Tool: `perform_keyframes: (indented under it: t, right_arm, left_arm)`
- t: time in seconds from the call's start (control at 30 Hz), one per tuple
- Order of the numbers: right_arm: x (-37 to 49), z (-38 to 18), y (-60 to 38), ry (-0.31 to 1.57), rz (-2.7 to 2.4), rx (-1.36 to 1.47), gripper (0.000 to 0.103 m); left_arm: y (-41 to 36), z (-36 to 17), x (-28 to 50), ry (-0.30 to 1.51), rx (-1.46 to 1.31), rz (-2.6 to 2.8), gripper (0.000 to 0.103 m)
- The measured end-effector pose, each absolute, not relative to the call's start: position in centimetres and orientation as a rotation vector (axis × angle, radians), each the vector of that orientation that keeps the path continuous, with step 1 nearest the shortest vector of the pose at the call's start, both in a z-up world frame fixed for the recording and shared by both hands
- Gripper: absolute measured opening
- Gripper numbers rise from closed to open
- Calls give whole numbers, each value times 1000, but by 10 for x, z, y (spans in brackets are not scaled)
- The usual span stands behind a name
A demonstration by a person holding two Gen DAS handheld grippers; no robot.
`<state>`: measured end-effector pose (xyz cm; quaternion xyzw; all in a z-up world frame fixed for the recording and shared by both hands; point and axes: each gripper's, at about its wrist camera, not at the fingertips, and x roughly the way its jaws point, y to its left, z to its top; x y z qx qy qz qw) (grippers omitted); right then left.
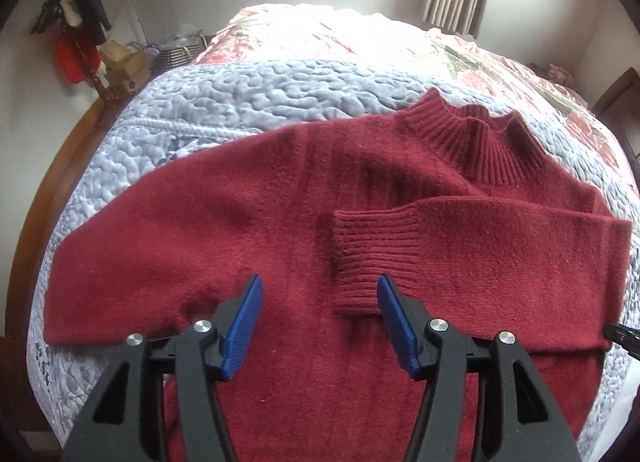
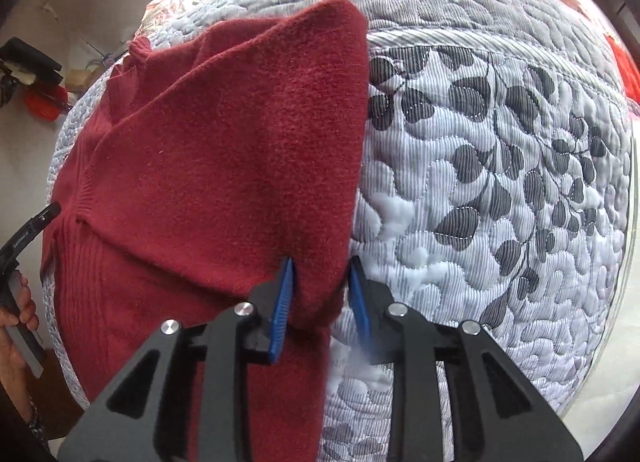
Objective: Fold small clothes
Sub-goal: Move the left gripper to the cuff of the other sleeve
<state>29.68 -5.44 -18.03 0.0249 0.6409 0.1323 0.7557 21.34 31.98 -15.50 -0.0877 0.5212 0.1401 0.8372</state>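
Note:
A dark red knit sweater (image 1: 240, 221) lies flat on the bed, its ribbed collar (image 1: 480, 141) at the far right. One sleeve is folded across the body, and its ribbed cuff (image 1: 360, 262) lies just ahead of my left gripper (image 1: 320, 278). That gripper hovers open over the body with nothing between its blue pads. In the right wrist view the sweater (image 2: 220, 161) fills the left half. My right gripper (image 2: 320, 266) straddles its folded side edge with the jaws part open; the left pad (image 2: 285, 302) touches the cloth and the right pad stands just off it.
A pale blue quilt (image 1: 240, 101) with a grey leaf print (image 2: 500, 181) covers the bed, and a floral cover (image 1: 320, 33) lies beyond it. The wooden bed frame (image 1: 40, 201) curves along the left. Boxes and bags (image 1: 120, 65) stand by the wall. A hand (image 2: 16, 314) holds the left gripper's handle.

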Motion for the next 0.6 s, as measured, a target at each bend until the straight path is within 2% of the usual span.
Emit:
perform_keyframes:
  t: [0.17,0.27,0.33,0.37,0.43,0.47,0.5,0.6]
  right_arm:
    - [298,-195,-58,1419,278,101,28]
    - [299,-194,-58,1420,271,113,29]
    - [296,-184,-59,1411,257,112,34]
    - [295,-175,-61,1396,241,104,44]
    - [285,-152,-61,1327,214,88,53]
    - [280,-140,-59,1302,212,84,53]
    - [276,-133,-56,1286,217,88,53]
    - [267,-115,-37,1265,270,93,53]
  left_arm:
    - [301,-197,238,1207,-113,294,60]
    - [300,-209,241,1214,-85,304,66]
    - [305,-203,241,1225,-119,285,66]
    - [308,-198,239,1223,-135,276,65]
    - [317,-181,229,1198,-153,265,68]
    - [325,-172,221,1187,-162,260,77]
    - [333,-165,212,1178,-173,262,80]
    - [366,-151,181,1171,-195,296,81]
